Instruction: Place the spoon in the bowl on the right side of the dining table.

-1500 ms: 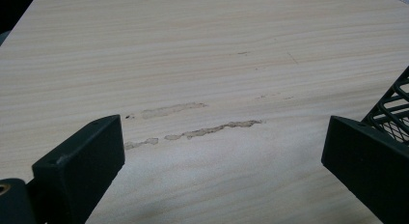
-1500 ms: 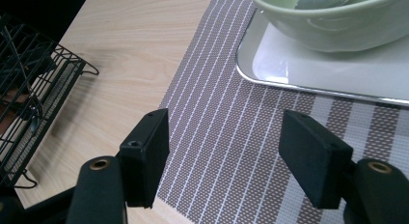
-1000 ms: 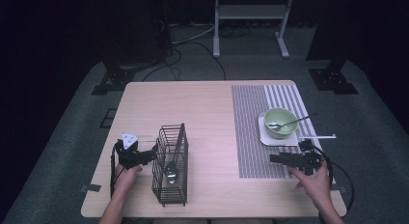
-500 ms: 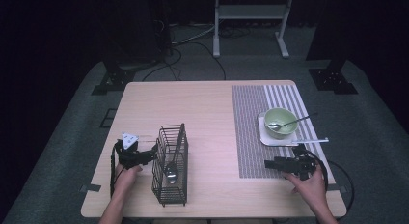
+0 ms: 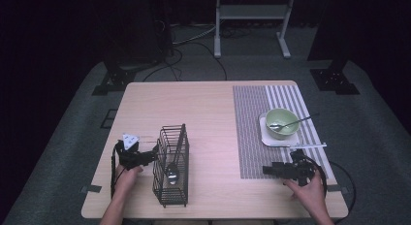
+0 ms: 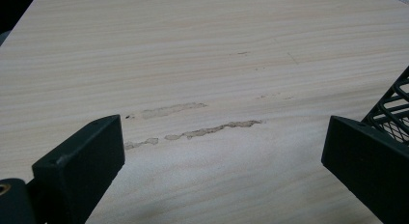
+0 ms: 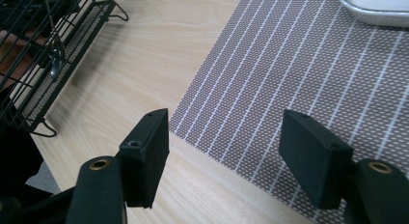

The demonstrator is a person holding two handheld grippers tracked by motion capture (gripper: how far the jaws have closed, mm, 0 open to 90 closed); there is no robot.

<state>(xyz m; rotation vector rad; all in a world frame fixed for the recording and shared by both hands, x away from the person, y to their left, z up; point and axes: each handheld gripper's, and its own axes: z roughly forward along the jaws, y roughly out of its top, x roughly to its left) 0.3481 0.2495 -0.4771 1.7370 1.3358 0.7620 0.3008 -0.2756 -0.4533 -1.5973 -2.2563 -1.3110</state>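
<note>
A black wire basket (image 5: 170, 168) stands on the wooden table (image 5: 203, 108), with a metal spoon (image 5: 170, 175) lying inside it. My left gripper (image 5: 151, 156) rests just left of the basket, jaws open and empty. In the left gripper view, my left gripper (image 6: 222, 156) has only bare wood between its jaws, and the basket's mesh (image 6: 393, 105) is at the right edge. My right gripper (image 5: 268, 170) hovers over the near corner of the striped placemat (image 5: 252, 133). In the right gripper view, my right gripper (image 7: 224, 156) is open with nothing between its jaws.
A green bowl (image 5: 282, 122) with a spoon (image 5: 293, 122) in it sits on a white plate (image 5: 265, 137) on the placemat. A slim utensil (image 5: 308, 146) lies just in front of the plate. The right gripper view shows the basket (image 7: 48, 45) and the plate's rim (image 7: 376, 7).
My right gripper has moved left and toward the table's near edge, away from the plate. The left gripper and the basket have stayed put.
</note>
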